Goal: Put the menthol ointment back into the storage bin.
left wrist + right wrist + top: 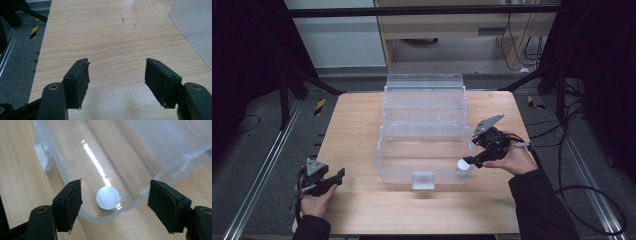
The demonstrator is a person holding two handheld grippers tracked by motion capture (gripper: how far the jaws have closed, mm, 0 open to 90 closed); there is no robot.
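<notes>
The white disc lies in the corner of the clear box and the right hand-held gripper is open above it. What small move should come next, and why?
Probably lift the right hand-held gripper clear of the clear box. The white disc already rests on the box floor, touching neither open jaw, so it looks released.

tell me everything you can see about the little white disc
The disc is small, round, flat and white, matte like plastic or light metal, with a tiny mark at its centre. It lies flat on the floor of the clear box, in the near right corner, close to the curved wall. The right gripper hangs open above it, jaws apart on either side and not touching it. In the high view the disc sits at that gripper's tip.
</notes>
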